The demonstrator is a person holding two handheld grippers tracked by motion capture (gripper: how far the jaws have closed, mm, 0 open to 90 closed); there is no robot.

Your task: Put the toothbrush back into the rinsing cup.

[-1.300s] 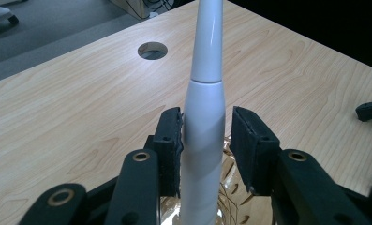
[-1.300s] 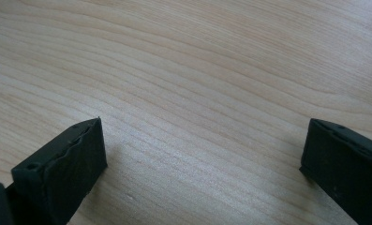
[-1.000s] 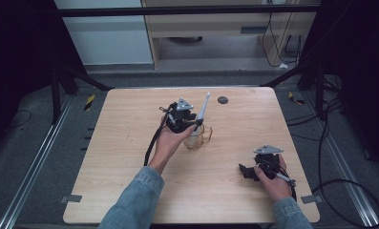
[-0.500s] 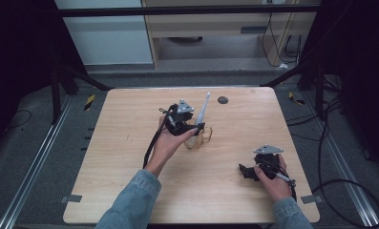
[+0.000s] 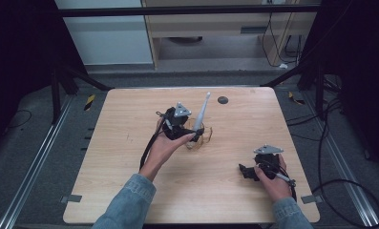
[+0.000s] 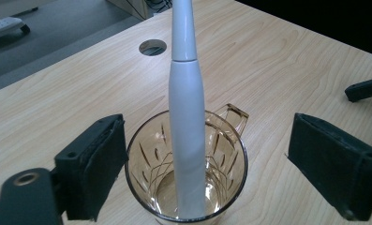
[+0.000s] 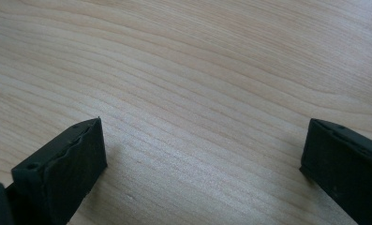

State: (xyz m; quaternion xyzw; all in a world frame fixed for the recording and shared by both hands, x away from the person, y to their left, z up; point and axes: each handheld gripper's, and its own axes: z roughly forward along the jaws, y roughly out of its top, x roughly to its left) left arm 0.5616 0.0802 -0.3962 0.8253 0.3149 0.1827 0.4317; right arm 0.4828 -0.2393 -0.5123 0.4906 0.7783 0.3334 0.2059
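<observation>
A brown glass cup (image 6: 186, 176) stands near the middle of the counter (image 5: 130, 191). A white toothbrush handle (image 6: 186, 122) stands inside the cup, leaning. The left tool (image 6: 207, 164) has just been opening; its jaws sit wide on both sides of the cup, not touching it. The right tool (image 7: 202, 164), well apart from the cup, is wide open over bare wood.

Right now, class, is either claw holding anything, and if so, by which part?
Nothing is held. The left claw has just opened; its jaws stand clear of the glass mug and white toothbrush. The right claw is open over bare table.
</observation>
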